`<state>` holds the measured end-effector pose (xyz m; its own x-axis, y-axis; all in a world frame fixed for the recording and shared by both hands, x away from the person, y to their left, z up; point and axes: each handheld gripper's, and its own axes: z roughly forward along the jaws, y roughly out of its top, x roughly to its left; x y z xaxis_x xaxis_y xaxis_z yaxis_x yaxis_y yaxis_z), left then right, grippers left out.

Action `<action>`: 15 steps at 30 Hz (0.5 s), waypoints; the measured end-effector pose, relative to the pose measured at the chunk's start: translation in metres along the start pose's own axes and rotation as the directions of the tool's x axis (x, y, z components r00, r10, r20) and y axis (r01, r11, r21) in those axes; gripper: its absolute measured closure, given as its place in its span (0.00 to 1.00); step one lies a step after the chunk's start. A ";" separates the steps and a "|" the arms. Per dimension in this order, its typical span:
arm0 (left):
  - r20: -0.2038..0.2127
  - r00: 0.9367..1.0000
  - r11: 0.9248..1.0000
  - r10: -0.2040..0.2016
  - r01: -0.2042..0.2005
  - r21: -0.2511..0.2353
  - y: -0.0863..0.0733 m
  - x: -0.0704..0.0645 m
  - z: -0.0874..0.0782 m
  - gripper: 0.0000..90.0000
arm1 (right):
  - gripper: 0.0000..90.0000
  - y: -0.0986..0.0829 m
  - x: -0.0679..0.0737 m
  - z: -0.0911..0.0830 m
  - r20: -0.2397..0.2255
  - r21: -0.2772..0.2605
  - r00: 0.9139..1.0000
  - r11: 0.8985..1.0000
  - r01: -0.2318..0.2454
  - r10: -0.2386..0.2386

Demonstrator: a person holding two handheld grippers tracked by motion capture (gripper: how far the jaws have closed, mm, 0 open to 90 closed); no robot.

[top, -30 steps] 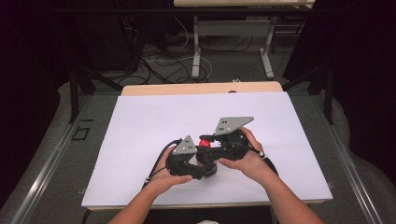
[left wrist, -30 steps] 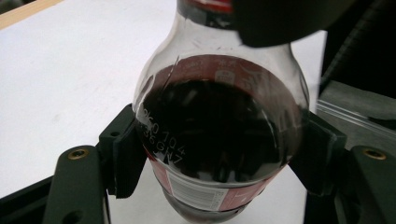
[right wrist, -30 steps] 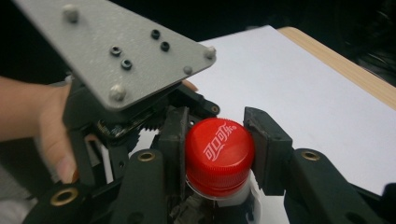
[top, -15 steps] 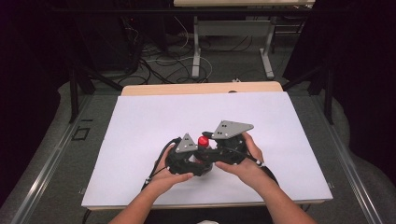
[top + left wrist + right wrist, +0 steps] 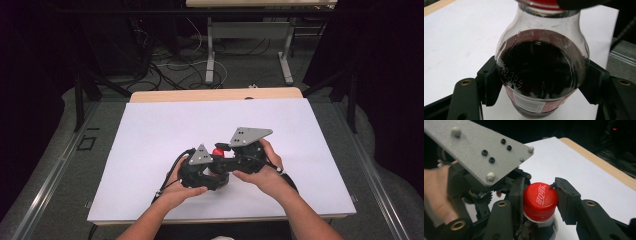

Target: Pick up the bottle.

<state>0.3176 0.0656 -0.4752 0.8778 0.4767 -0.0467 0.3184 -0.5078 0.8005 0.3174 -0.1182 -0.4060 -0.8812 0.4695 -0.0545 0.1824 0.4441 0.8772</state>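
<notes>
A clear bottle (image 5: 541, 75) of dark cola with a red cap (image 5: 540, 200) stands low over the white-covered table (image 5: 165, 130). My left gripper (image 5: 542, 86) is shut on the bottle's body, one pad on each side, just above the label. My right gripper (image 5: 541, 196) is shut on the cap, with a jaw pressed against each side of it. In the high view the two grippers, left (image 5: 206, 172) and right (image 5: 226, 157), are pressed close together near the table's front middle, and the red cap (image 5: 218, 151) peeks out between them. The bottle's body is hidden there.
The left gripper's grey three-cornered plate (image 5: 481, 152) and the hand holding it sit close on the left of the right gripper view. A wooden table edge (image 5: 215, 94) runs along the far side. Beyond it are desk legs and cables (image 5: 165, 65) on the floor.
Both hands have stayed clasped on the bottle. The right gripper's plate has tilted and shifted slightly, and the red cap has crept a little farther from the person.
</notes>
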 end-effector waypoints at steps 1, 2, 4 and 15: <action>0.012 1.000 1.000 0.005 -0.005 -0.006 0.000 0.000 0.000 0.34 | 0.68 0.000 0.000 0.000 0.000 0.000 1.000 1.000 0.000 0.000; 0.028 1.000 1.000 0.008 -0.008 -0.009 0.000 0.001 -0.001 0.34 | 0.68 0.001 -0.003 -0.001 -0.027 0.004 1.000 1.000 0.007 -0.007; 0.041 0.999 1.000 0.016 -0.015 -0.014 0.000 0.001 -0.002 0.34 | 0.68 0.002 -0.008 -0.003 -0.080 0.003 0.996 1.000 0.023 -0.023; -0.050 0.998 1.000 -0.030 0.030 0.004 0.000 0.003 0.001 0.34 | 0.56 -0.003 0.007 0.001 0.083 -0.028 0.996 0.999 0.024 -0.022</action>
<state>0.3208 0.0664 -0.4761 0.8488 0.5272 -0.0405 0.3463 -0.4964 0.7960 0.3110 -0.1151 -0.4092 -0.8458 0.5214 -0.1129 0.1488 0.4338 0.8887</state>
